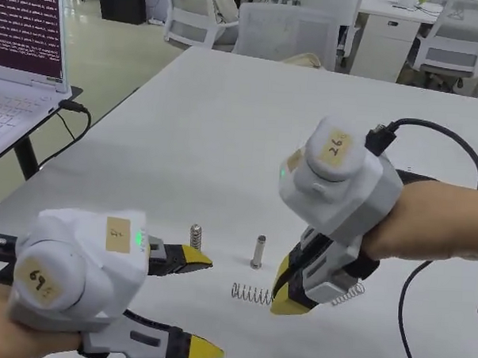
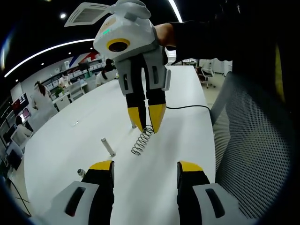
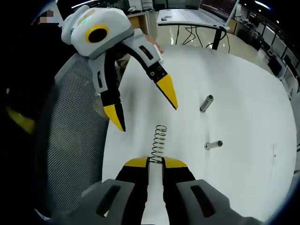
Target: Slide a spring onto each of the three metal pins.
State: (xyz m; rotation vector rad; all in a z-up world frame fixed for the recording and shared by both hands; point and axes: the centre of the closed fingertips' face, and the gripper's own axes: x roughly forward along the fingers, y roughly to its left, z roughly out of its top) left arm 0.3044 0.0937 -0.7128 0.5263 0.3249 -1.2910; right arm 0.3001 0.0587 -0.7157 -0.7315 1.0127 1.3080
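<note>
Right gripper (image 1: 283, 296), centre-right of head view: jaws clamped on one end of a loose spring (image 1: 252, 293), which sticks out left along the white table (image 1: 225, 131). Bare pin (image 1: 257, 251) upright just above it. Sprung pin (image 1: 195, 236) stands further left, close to the upper tip of the left gripper (image 1: 200, 306). That gripper's jaws are apart, empty. Second spring (image 1: 350, 293) partly hidden behind right gripper. Laptop (image 1: 22, 51) upper left. Black cable (image 1: 432, 128) far right.

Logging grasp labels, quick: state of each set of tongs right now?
Left tongs: open, holding nothing.
Right tongs: shut on one end of a spring.
</note>
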